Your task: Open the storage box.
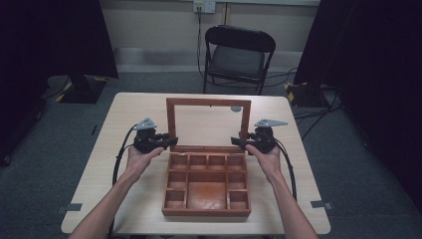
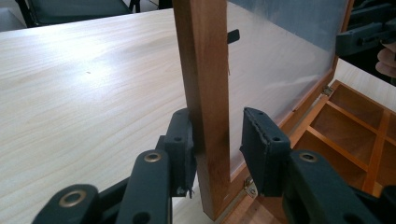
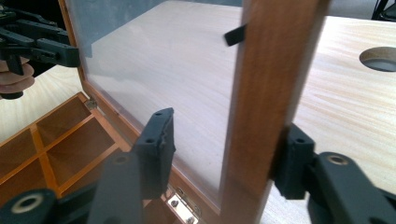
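So the wooden box [image 1: 206, 183] sits mid-table [image 1: 129, 114], lid [image 1: 208, 124] standing upright at its far edge. Behind the box, past the table, there's 1 black folding chair [image 1: 238, 56]; cables trail on the floor right of it. Nothing blocks you at the box, only the lid's own clear panel [image 2: 275, 65] between your 2 grippers.

Your left gripper [image 1: 169, 141] is at the lid's left post: outer pad flat against the wood, inner pad standing a bit off the panel side, so it's not properly clenched, jaws loose around the post [image 2: 205, 93]. Your right gripper [image 1: 238, 143] straddles the lid's right post [image 3: 271, 102] too, outer pad at the wood, inner pad clearly apart, so released.

Count: 1 box, 1 lid, 2 hinges [image 3: 183, 205] along its bottom rail, 11 compartments [image 1: 206, 195].
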Demonstrator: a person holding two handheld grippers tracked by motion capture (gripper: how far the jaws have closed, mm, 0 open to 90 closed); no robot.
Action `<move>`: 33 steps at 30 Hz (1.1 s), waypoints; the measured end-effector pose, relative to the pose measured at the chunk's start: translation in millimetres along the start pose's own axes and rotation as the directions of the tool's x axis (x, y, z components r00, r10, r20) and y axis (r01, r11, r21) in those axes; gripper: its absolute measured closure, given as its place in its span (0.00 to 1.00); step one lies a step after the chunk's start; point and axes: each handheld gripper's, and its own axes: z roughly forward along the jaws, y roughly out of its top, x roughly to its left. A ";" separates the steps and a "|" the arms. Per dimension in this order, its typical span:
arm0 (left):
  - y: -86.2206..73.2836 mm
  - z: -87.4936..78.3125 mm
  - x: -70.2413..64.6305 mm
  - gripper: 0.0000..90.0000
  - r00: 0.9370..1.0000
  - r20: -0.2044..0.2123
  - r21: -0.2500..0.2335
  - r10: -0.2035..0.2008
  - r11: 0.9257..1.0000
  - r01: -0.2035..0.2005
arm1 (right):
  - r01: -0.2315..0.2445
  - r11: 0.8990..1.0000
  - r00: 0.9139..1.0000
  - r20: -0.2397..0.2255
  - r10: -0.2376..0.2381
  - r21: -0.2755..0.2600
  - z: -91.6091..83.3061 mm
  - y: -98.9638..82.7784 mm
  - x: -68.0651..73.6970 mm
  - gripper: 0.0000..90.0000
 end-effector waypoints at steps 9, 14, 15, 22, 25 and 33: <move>-0.3 3.0 2.4 0.69 1.000 0.004 0.005 -0.009 1.000 0.009 | -0.006 1.000 1.000 0.006 0.006 -0.001 2.9 -0.2 -4.6 0.56; -1.9 6.6 4.6 0.71 1.000 -0.003 0.027 -0.011 1.000 0.012 | -0.002 1.000 1.000 0.026 0.001 0.007 8.6 -1.4 -4.2 0.51; -2.5 6.5 6.2 0.71 1.000 -0.003 0.034 -0.017 0.999 0.017 | -0.001 1.000 1.000 0.029 0.001 0.009 9.4 -1.7 -4.6 0.51; -7.1 12.1 8.0 0.64 0.999 0.014 0.049 -0.034 0.998 0.033 | -0.034 0.999 0.999 0.023 0.034 0.024 18.5 -5.7 -8.1 0.43; -8.1 13.9 9.3 0.62 0.999 0.018 0.050 -0.047 0.998 0.046 | -0.045 0.999 0.999 0.021 0.044 0.031 20.6 -7.3 -9.4 0.41; -13.7 19.6 12.1 0.53 0.998 0.004 0.091 -0.059 0.994 0.058 | -0.061 0.994 0.997 0.045 0.057 0.088 28.7 -12.4 -10.2 0.29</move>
